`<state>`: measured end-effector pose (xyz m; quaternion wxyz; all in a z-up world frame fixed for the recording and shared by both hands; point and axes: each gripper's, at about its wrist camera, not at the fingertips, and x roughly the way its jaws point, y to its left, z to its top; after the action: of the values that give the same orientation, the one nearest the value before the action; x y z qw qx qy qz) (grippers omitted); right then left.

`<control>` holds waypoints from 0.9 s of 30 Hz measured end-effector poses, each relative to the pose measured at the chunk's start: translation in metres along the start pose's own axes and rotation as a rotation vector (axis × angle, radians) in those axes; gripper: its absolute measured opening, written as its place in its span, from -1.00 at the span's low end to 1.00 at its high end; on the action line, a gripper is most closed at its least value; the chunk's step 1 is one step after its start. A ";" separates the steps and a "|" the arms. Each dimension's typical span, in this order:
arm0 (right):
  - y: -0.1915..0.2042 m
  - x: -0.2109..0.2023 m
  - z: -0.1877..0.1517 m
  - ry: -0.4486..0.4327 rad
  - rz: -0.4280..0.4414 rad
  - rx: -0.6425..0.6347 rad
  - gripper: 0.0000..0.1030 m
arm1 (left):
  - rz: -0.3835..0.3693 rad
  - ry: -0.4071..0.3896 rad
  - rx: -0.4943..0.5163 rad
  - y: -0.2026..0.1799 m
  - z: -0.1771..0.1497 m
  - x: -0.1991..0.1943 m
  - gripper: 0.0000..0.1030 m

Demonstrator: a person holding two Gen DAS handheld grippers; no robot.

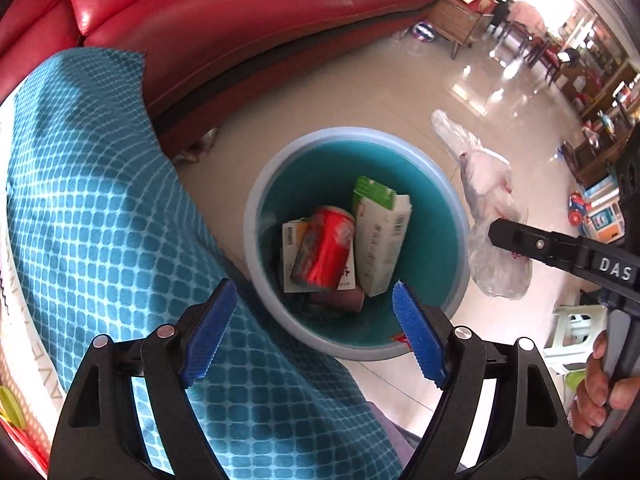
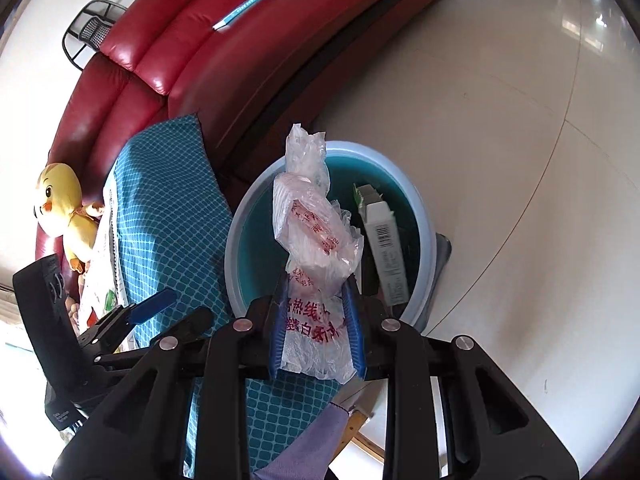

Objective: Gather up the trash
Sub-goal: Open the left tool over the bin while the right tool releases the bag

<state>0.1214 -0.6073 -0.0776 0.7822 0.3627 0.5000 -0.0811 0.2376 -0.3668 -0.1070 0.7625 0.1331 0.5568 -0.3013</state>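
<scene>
A round bin with a pale rim and teal inside stands on the floor by the sofa. In it lie a red drink can, slightly blurred and tilted, a white-and-green carton, a small white box and a pinkish cup. My left gripper hangs open over the bin with nothing between its blue pads. My right gripper is shut on a crumpled clear plastic bag with red print, held above the bin's rim. The left wrist view shows that bag beside the bin.
A red leather sofa curves behind the bin. A teal checked cloth covers the surface to the left, close to the bin. A yellow plush duck sits on the sofa. Glossy tiled floor stretches to the right. A person's hand holds the right gripper.
</scene>
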 end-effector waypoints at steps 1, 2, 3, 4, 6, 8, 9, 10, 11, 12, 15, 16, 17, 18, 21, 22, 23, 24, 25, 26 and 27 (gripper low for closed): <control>0.001 0.002 0.000 0.003 -0.002 -0.001 -0.52 | -0.001 0.000 -0.006 0.003 -0.001 -0.002 0.60; 0.002 0.004 0.000 0.005 -0.005 -0.003 -0.52 | -0.004 0.000 -0.013 0.005 -0.002 -0.003 0.63; 0.002 0.005 0.001 0.006 -0.011 -0.006 -0.51 | -0.007 -0.001 -0.019 0.007 -0.003 -0.005 0.66; 0.003 0.006 0.001 0.007 -0.018 -0.009 -0.51 | -0.009 -0.004 -0.024 0.009 -0.004 -0.006 0.67; 0.003 0.008 0.001 0.010 -0.031 -0.014 -0.51 | -0.006 -0.014 -0.028 0.011 -0.006 -0.009 0.69; 0.004 0.011 0.000 0.013 -0.045 -0.022 -0.46 | 0.000 -0.021 -0.030 0.013 -0.008 -0.012 0.71; 0.005 0.014 -0.001 0.017 -0.051 -0.026 -0.42 | 0.003 -0.024 -0.031 0.014 -0.009 -0.013 0.74; 0.006 0.017 -0.002 0.025 -0.057 -0.034 -0.32 | 0.008 -0.026 -0.032 0.015 -0.010 -0.014 0.76; 0.007 0.019 -0.003 0.031 -0.061 -0.037 -0.24 | 0.014 -0.028 -0.031 0.016 -0.012 -0.014 0.78; 0.008 0.022 -0.004 0.036 -0.063 -0.037 -0.09 | 0.019 -0.028 -0.030 0.016 -0.013 -0.015 0.79; 0.008 0.026 -0.006 0.047 -0.063 -0.034 0.14 | 0.022 -0.023 -0.042 0.018 -0.018 -0.019 0.80; 0.008 0.026 -0.007 0.047 -0.063 -0.031 0.20 | 0.022 -0.023 -0.048 0.020 -0.019 -0.020 0.80; 0.008 0.027 -0.007 0.048 -0.063 -0.029 0.23 | 0.023 -0.024 -0.055 0.021 -0.020 -0.021 0.81; 0.008 0.026 -0.007 0.047 -0.062 -0.027 0.28 | 0.023 -0.025 -0.062 0.023 -0.022 -0.022 0.81; 0.010 0.024 -0.008 0.044 -0.067 -0.027 0.37 | 0.024 -0.025 -0.070 0.027 -0.027 -0.025 0.82; 0.011 0.023 -0.008 0.043 -0.068 -0.026 0.41 | 0.025 -0.026 -0.073 0.028 -0.028 -0.026 0.82; 0.011 0.022 -0.008 0.042 -0.068 -0.026 0.41 | 0.024 -0.026 -0.077 0.029 -0.030 -0.027 0.82; 0.012 0.021 -0.008 0.043 -0.069 -0.026 0.42 | 0.023 -0.027 -0.079 0.030 -0.032 -0.029 0.82; 0.013 0.020 -0.009 0.046 -0.070 -0.026 0.46 | 0.023 -0.029 -0.082 0.031 -0.034 -0.030 0.82; 0.014 0.021 -0.009 0.050 -0.070 -0.023 0.49 | 0.024 -0.031 -0.083 0.032 -0.036 -0.032 0.82; 0.015 0.020 -0.010 0.052 -0.070 -0.020 0.50 | 0.025 -0.033 -0.086 0.033 -0.037 -0.034 0.82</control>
<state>0.1313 -0.5851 -0.0894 0.7692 0.3393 0.5332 -0.0942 0.2220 -0.3107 -0.0927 0.7804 0.1023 0.5548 -0.2695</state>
